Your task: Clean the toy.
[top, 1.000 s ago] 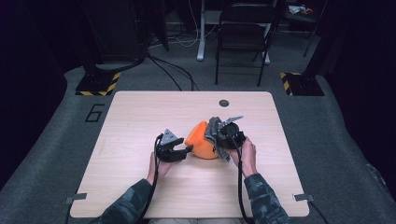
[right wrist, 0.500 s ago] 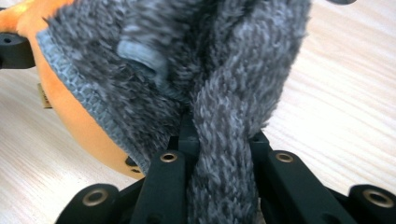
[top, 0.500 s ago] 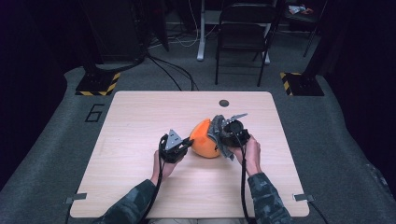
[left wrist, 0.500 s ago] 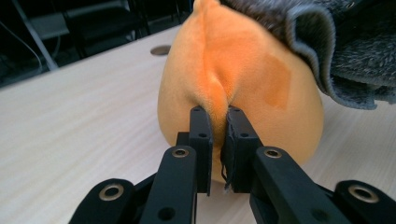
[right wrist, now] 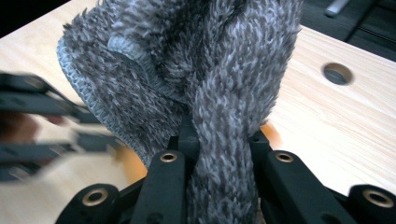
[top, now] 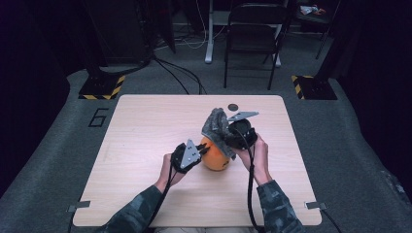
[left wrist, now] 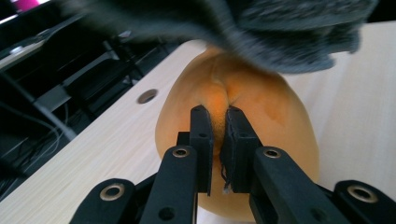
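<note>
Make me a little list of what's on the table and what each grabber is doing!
table: light wood, round hole near the far edge
orange thing: soft orange piece, between the two grippers
grey thing: fuzzy grey cloth, lifted above the orange piece
left gripper: shut, pinching a fold of the orange piece
right gripper: shut on the grey cloth

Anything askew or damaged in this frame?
Nothing looks damaged or spilled. The grey fuzzy cloth is bunched in the right gripper above the orange piece, whose soft surface is pinched into a fold by the left gripper.
</note>
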`<state>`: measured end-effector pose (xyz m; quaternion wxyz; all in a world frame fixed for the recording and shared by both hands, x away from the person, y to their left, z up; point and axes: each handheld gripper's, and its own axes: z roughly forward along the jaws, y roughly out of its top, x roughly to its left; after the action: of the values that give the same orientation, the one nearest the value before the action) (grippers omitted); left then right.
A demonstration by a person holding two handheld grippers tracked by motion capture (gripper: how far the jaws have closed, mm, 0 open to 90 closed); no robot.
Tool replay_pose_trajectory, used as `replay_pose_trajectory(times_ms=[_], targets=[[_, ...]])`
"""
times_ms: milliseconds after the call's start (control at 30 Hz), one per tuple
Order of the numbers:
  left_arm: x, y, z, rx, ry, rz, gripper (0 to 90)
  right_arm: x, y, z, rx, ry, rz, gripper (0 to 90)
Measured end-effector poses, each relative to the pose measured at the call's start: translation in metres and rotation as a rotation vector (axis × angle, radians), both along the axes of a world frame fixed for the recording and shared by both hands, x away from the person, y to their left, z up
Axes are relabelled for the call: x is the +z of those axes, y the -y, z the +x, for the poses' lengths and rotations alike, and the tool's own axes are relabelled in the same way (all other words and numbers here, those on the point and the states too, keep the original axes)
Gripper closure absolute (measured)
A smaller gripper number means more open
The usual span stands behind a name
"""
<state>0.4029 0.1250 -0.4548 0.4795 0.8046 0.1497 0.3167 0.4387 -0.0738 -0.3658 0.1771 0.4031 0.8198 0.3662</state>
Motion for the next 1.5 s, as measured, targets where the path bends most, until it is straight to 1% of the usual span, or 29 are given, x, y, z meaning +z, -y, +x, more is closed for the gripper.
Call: replay_pose_trajectory(times_ms=[33, 67, 133, 233, 333, 400, 500, 567, 633, 667, 733, 767, 833, 867, 900, 933, 967, 1000, 1067, 1100, 1133, 1167, 1200, 1233, 1267, 1333, 1400, 1467, 1500], targets=[[-0.001, 0.004, -0.002, -0.004, 0.025, 0.02, 83.3, -0.001, -0.003, 0.0, 0.009, -0.001, -0.011, 75.4], [-0.001, 0.005, -0.003, -0.009, 0.032, 0.032, 83.3, -0.003, -0.007, 0.0, 0.022, -0.014, -0.034, 75.3], [-0.002, 0.005, -0.003, -0.012, 0.02, 0.033, 83.3, -0.009, -0.01, 0.002, 0.024, -0.036, -0.072, 75.4], [-0.005, 0.005, -0.001, -0.01, -0.007, 0.018, 83.3, -0.017, -0.005, 0.008, 0.008, -0.06, -0.074, 75.6], [-0.006, 0.003, 0.001, -0.01, -0.029, 0.007, 83.3, -0.024, 0.005, 0.016, -0.04, -0.07, -0.071, 75.8], [-0.007, 0.002, 0.003, -0.01, -0.051, -0.007, 83.2, -0.03, 0.015, 0.022, -0.069, -0.086, -0.048, 75.9], [-0.007, 0.001, 0.004, -0.003, -0.061, -0.011, 83.2, -0.035, 0.025, 0.027, -0.109, -0.096, -0.04, 76.0], [-0.007, 0.0, 0.006, 0.008, -0.071, -0.025, 83.2, -0.037, 0.029, 0.028, -0.141, -0.09, -0.057, 76.0], [-0.007, -0.003, 0.008, 0.018, -0.083, -0.031, 83.2, -0.041, 0.033, 0.031, -0.175, -0.084, -0.107, 76.0], [-0.007, -0.005, 0.009, 0.024, -0.095, -0.044, 83.2, -0.045, 0.035, 0.032, -0.185, -0.079, -0.128, 75.9], [-0.007, -0.007, 0.011, 0.029, -0.105, -0.049, 83.1, -0.047, 0.038, 0.033, -0.182, -0.107, -0.098, 75.9], [-0.007, -0.007, 0.011, 0.032, -0.109, -0.057, 83.0, -0.046, 0.038, 0.032, -0.18, -0.098, -0.089, 75.9], [-0.007, -0.008, 0.011, 0.037, -0.11, -0.054, 82.9, -0.037, 0.034, 0.028, -0.165, -0.08, -0.07, 75.9], [-0.007, -0.008, 0.012, 0.041, -0.11, -0.057, 82.8, -0.03, 0.031, 0.024, -0.144, -0.066, -0.043, 75.8], [-0.007, -0.009, 0.012, 0.042, -0.113, -0.056, 82.8, -0.025, 0.028, 0.021, -0.13, -0.054, -0.035, 75.8], [-0.007, -0.009, 0.012, 0.047, -0.117, -0.06, 82.7, -0.018, 0.022, 0.016, -0.099, -0.033, -0.023, 75.8], [-0.007, -0.009, 0.013, 0.049, -0.121, -0.061, 82.6, -0.015, 0.018, 0.012, -0.083, -0.035, -0.004, 75.8], [-0.006, -0.009, 0.013, 0.052, -0.121, -0.061, 82.5, -0.011, 0.013, 0.008, -0.052, -0.033, 0.015, 75.7], [-0.006, -0.01, 0.013, 0.062, -0.124, -0.062, 82.1, -0.006, 0.0, 0.0, 0.002, -0.03, 0.025, 75.7], [-0.006, -0.01, 0.014, 0.058, -0.133, -0.067, 82.0, -0.006, -0.006, -0.002, 0.036, -0.024, 0.018, 75.7], [-0.006, -0.01, 0.014, 0.064, -0.132, -0.069, 81.9, -0.008, -0.013, -0.004, 0.065, -0.035, 0.011, 75.7], [-0.006, -0.01, 0.014, 0.066, -0.133, -0.068, 81.9, -0.01, -0.017, -0.005, 0.075, -0.043, 0.005, 75.7], [-0.007, -0.01, 0.014, 0.065, -0.134, -0.073, 81.9, -0.014, -0.021, -0.004, 0.082, -0.043, -0.01, 75.6], [-0.007, -0.01, 0.014, 0.061, -0.136, -0.071, 81.9, -0.019, -0.023, -0.003, 0.09, -0.039, -0.042, 75.6], [-0.007, -0.01, 0.014, 0.059, -0.14, -0.057, 81.9, -0.023, -0.025, -0.002, 0.082, -0.045, -0.056, 75.7], [-0.008, -0.009, 0.014, 0.058, -0.144, -0.06, 81.9, -0.03, -0.022, 0.003, 0.073, -0.046, -0.061, 75.7], [-0.008, -0.01, 0.014, 0.057, -0.144, -0.06, 82.0, -0.031, -0.017, 0.006, 0.056, -0.051, -0.052, 75.7], [-0.008, -0.009, 0.014, 0.054, -0.147, -0.065, 82.0, -0.032, -0.012, 0.008, 0.028, -0.048, -0.055, 75.7], [-0.008, -0.009, 0.014, 0.055, -0.148, -0.061, 82.0, -0.033, -0.01, 0.009, 0.014, -0.049, -0.045, 75.7]])
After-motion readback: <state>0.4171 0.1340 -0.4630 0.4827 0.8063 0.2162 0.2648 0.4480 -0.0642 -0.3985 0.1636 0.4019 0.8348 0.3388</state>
